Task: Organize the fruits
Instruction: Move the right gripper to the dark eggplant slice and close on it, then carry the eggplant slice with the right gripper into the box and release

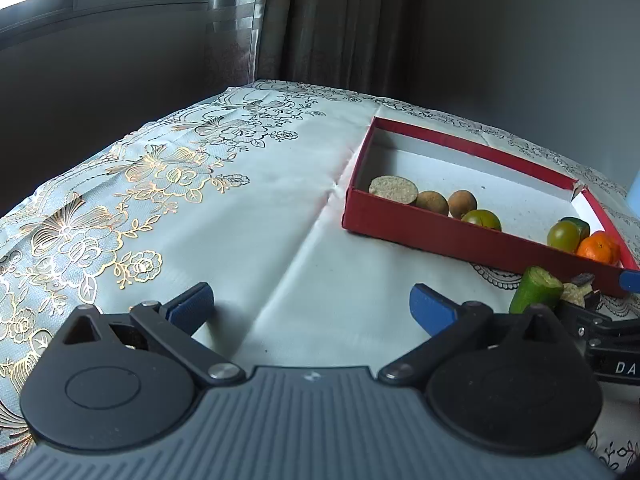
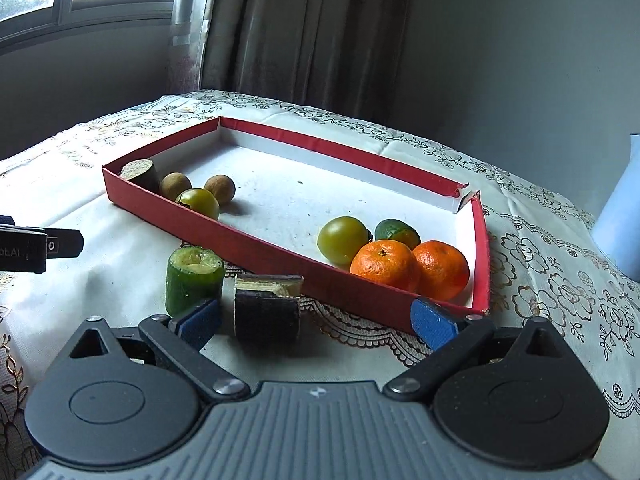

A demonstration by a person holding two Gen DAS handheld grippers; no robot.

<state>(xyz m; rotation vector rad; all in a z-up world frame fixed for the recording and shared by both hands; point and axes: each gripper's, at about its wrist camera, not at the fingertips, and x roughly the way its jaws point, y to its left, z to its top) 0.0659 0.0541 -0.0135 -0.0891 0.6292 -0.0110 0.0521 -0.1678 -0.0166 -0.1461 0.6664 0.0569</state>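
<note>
Two grippers are seen low over the cloth-covered table (image 1: 248, 216), each with its blue-padded fingers spread wide and nothing held between them. The right gripper (image 2: 316, 320) is placed just short of the near wall of the red tray (image 2: 256, 248); a dark cut piece (image 2: 267, 312) stands upright between its fingers, nearer the left pad, and no contact with either pad can be made out. Just beside that piece, a green cut cylinder (image 2: 194, 282) is stood on end on the cloth, outside the tray, with its hollowed top facing up.

The left gripper (image 1: 311, 307) is held over bare cloth to the left of the tray, with only the cloth's crease between its fingers.

Inside the tray, two oranges (image 2: 386, 266) are packed touching in the near right corner, with a green round fruit (image 2: 342, 240) touching the nearer orange and a darker green fruit (image 2: 398, 234) behind them. At the left end, a cork-topped cut piece (image 2: 138, 174) sits in the corner, followed by two brown round fruits (image 2: 175, 186) and another green fruit (image 2: 199, 202) against the near wall. A pale blue object (image 2: 620, 216) is seen at the table's right edge.
</note>
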